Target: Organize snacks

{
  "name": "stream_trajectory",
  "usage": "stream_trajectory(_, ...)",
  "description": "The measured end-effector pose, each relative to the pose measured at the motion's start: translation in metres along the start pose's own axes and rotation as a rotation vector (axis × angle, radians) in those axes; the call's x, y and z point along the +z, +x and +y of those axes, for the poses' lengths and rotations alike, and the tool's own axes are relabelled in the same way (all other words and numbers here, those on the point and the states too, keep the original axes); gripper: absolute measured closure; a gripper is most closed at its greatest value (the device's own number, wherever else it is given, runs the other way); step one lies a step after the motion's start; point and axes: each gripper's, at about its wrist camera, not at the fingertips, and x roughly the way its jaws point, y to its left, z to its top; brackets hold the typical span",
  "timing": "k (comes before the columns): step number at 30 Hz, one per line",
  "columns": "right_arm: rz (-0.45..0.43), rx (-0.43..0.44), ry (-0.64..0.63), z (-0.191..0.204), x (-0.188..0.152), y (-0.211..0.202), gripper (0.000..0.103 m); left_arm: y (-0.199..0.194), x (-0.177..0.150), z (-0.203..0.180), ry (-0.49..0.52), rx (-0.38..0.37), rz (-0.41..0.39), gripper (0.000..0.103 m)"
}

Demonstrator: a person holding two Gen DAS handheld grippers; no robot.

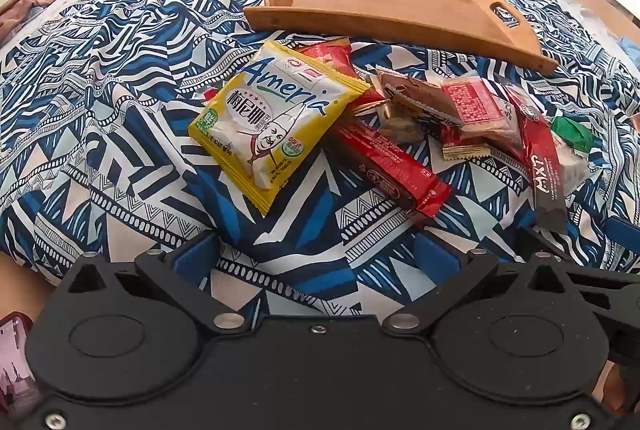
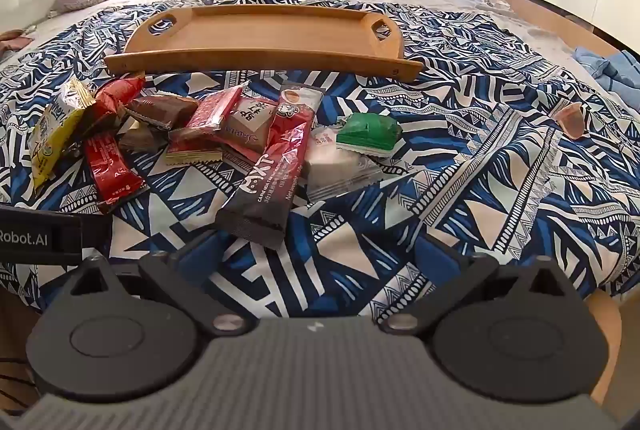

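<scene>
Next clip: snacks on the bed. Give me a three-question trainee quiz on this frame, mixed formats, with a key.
1. True or false: the wooden tray already holds snacks.
2. Which packet lies at the pile's left end? A) yellow packet B) green packet C) dark stick sachet
3. Fill in: the left hand-held gripper and the right hand-held gripper are both ____ and hold nothing.

Key: 1 false, since every snack lies on the patterned cloth in front of the tray; 2 A; 3 open.

Snack pile (image 2: 208,138) before tray (image 2: 264,30), on bedspread (image 2: 480,170)
</scene>
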Motion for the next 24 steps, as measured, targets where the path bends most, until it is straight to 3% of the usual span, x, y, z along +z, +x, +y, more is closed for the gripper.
stream_trajectory(24,0.007,-0.001,-0.002,0.0003,0.0005,0.0000,0.000,-0.0001,-0.0007,-0.0002,0.001,0.001,0.005,0.000)
